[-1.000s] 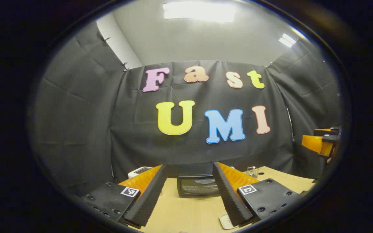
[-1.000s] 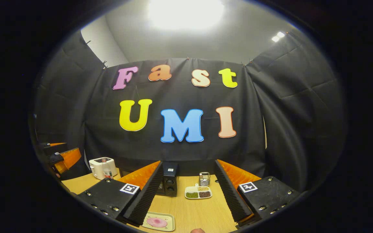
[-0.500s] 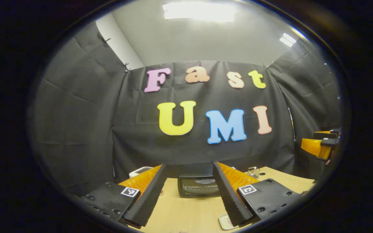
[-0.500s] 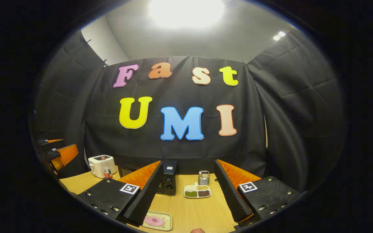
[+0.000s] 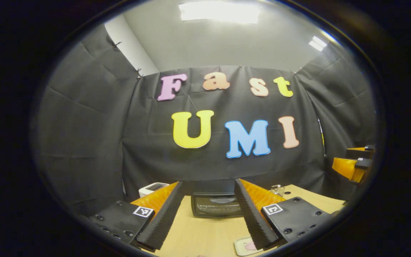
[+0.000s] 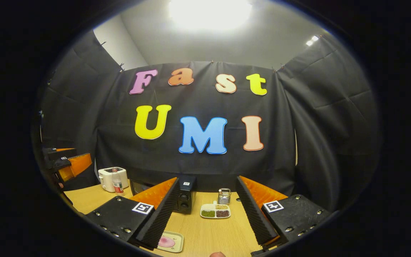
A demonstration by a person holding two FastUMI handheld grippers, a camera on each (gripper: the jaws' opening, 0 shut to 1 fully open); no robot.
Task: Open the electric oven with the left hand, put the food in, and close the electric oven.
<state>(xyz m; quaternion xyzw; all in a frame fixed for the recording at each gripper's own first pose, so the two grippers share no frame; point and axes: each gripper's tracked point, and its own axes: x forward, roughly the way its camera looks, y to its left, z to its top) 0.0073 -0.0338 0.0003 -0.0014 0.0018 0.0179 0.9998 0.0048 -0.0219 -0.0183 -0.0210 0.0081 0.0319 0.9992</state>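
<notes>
The black electric oven [image 5: 214, 206] stands at the back of the wooden table [image 5: 205, 235], its glass door shut, framed between the fingers of my open left gripper [image 5: 209, 182], which is well short of it. A small tray with a pink piece of food [image 5: 244, 246] lies near the table's front, partly behind the right finger. In the right gripper view the oven [image 6: 186, 200] is half hidden by a finger, and the tray of food [image 6: 170, 242] lies just ahead. My right gripper [image 6: 207, 178] is open and empty above the table.
A white toaster [image 6: 111, 178] with a small bottle [image 6: 118, 185] in front stands back left. A divided dish of beans [image 6: 215, 211] and a metal holder [image 6: 224, 196] sit right of the oven. The other gripper [image 6: 66, 162] shows at the left edge.
Both grippers drifted slightly. In the left gripper view the oven looks a little nearer and the tray slid left. Both stay open and nothing was touched.
</notes>
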